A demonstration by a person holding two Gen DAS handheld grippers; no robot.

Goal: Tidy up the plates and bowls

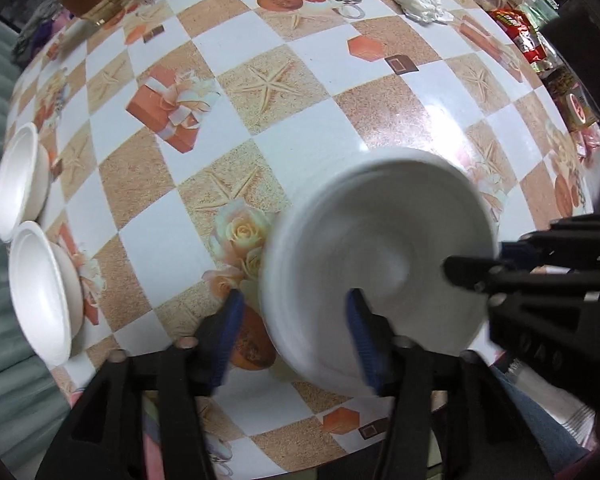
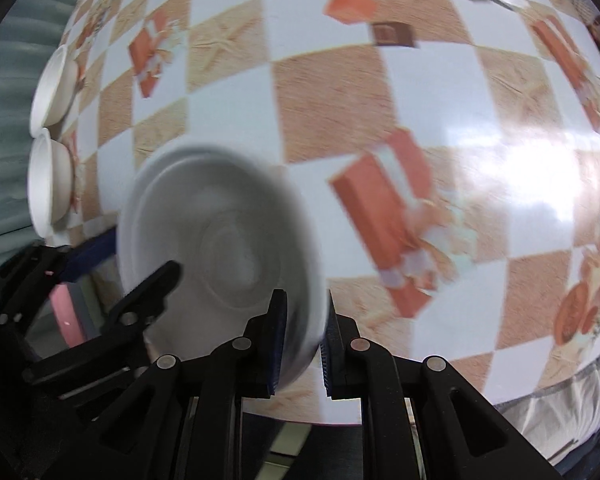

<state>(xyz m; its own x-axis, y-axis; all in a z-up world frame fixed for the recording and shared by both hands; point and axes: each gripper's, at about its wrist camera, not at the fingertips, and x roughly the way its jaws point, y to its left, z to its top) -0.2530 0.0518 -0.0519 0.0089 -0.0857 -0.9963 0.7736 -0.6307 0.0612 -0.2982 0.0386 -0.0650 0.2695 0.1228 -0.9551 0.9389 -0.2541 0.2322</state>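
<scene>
Two grippers meet at one blurred white round bowl (image 2: pixel 220 248) above the checkered tablecloth (image 1: pixel 300 92). Right gripper (image 2: pixel 304 344) pinches its rim; left gripper (image 1: pixel 296 340) straddles the rim spread wide. Only the left view shows crumpled white tissue (image 1: pixel 418 3).

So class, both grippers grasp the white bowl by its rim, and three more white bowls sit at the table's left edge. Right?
Not quite: only two more bowls sit at the table's left edge, as the left wrist view shows. The rest stands: the left gripper and right gripper each straddle the white bowl's rim.
</scene>
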